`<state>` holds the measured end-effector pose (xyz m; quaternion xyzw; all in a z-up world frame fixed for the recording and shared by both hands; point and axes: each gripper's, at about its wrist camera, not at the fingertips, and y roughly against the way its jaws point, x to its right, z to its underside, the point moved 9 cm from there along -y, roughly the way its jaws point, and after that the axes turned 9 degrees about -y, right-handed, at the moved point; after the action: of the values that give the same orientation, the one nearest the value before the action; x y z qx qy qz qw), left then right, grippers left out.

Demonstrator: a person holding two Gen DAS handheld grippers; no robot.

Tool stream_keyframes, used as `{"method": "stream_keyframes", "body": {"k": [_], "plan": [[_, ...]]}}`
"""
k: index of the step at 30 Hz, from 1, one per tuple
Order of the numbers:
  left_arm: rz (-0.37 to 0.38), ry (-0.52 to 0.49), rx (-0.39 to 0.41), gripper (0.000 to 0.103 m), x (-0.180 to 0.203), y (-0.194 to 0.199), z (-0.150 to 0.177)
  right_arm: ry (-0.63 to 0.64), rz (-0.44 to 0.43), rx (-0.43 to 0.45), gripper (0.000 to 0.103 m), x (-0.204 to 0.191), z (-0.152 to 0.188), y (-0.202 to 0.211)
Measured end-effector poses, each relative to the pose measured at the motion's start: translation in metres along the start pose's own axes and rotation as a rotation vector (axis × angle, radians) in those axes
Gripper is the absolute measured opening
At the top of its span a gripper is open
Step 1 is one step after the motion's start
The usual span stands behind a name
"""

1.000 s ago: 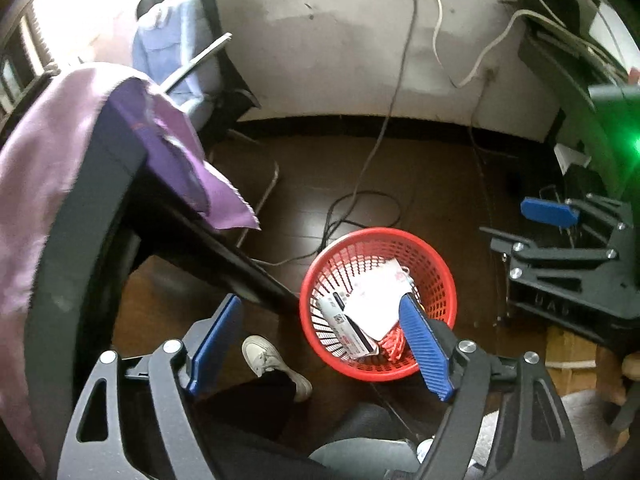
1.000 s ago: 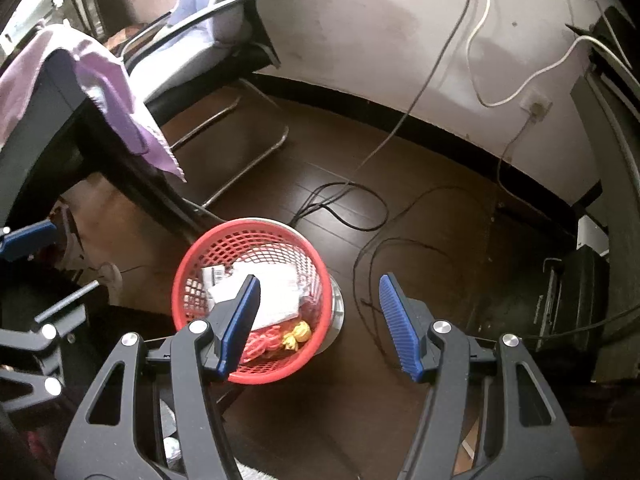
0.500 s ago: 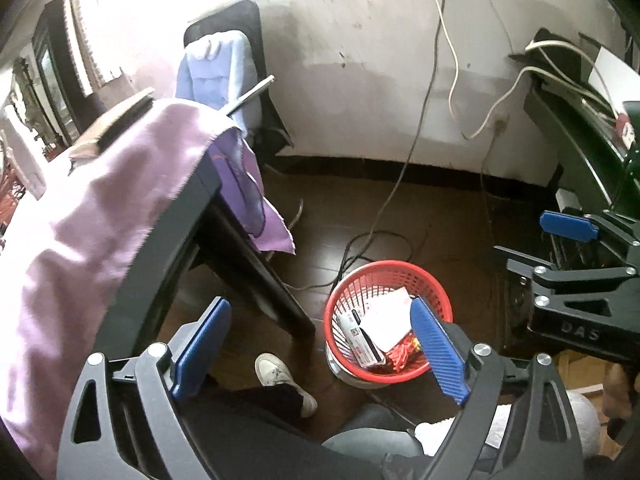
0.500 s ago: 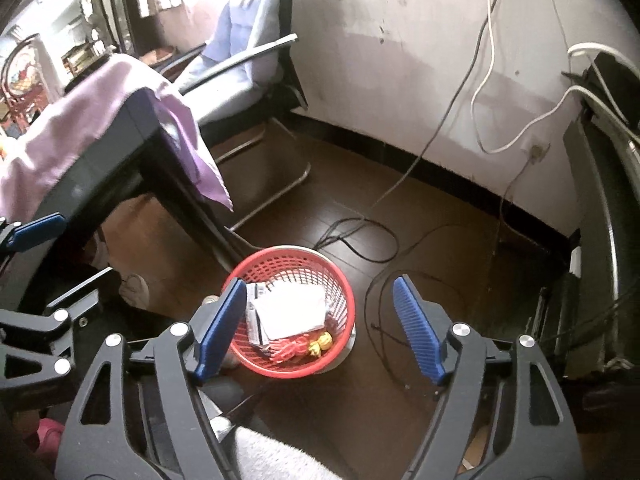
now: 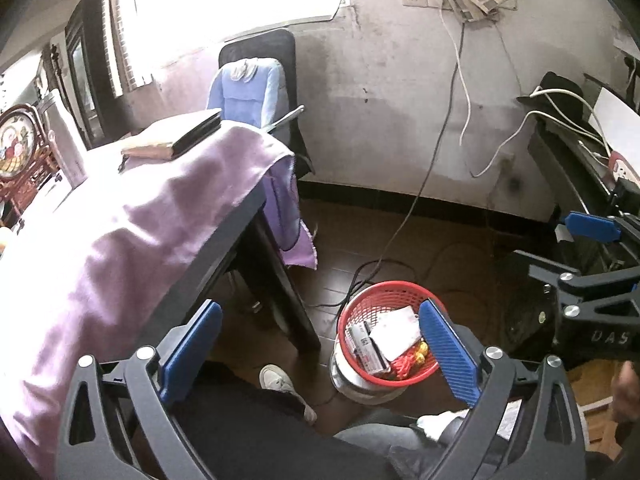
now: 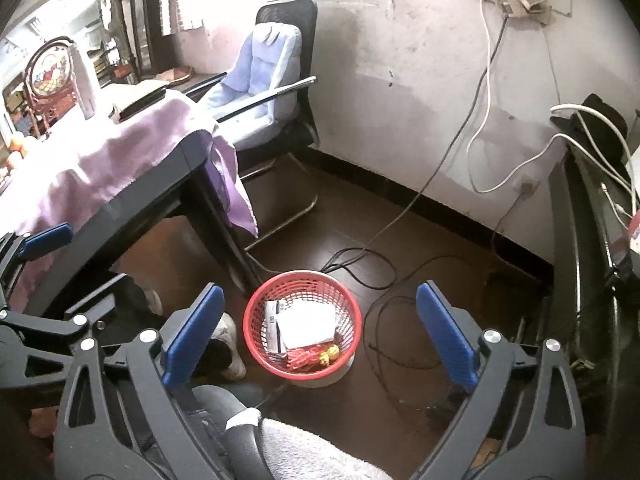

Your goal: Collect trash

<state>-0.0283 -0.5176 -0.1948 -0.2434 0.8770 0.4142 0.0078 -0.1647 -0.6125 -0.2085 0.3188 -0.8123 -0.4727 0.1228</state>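
Note:
A red mesh basket [image 5: 383,289] stands on the dark floor beside the table leg. In it lie a white paper [image 5: 394,328], a small printed box [image 5: 366,343] and red string with a yellow bit [image 5: 408,360]. My left gripper [image 5: 318,320] hangs high above the floor; its jaws are opening and nothing is between them. My right gripper [image 6: 320,300] hovers well over the basket [image 6: 259,300] and its paper [image 6: 308,323], jaws also opening and empty. Its blue finger [image 5: 592,227] shows at the right edge of the left wrist view.
A table under a purple cloth [image 5: 132,216] carries a dark book [image 5: 176,140]. Behind it stands an office chair with a blue cushion [image 6: 264,76]. Cables [image 6: 380,280] trail over the floor. A person's white shoe [image 5: 280,378] rests near the basket. A dark desk [image 6: 588,240] lines the right side.
Both grippers have risen away from the basket, which now looks smaller and lower. Both pairs of jaws have widened. The tabletop, chair and window have come into view.

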Motion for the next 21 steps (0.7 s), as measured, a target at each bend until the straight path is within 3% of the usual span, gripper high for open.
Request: {"method": "stream_keyframes", "body": {"k": [11, 21], "plan": [[0.02, 0.044, -0.116, 0.097, -0.011, -0.056, 0.031, -0.005, -0.005, -0.117, 0.093, -0.005, 0.041, -0.038], [0.041, -0.023, -0.196, 0.097, 0.006, -0.113, 0.05, -0.125, 0.046, -0.2, 0.093, 0.01, 0.084, -0.093]]}}
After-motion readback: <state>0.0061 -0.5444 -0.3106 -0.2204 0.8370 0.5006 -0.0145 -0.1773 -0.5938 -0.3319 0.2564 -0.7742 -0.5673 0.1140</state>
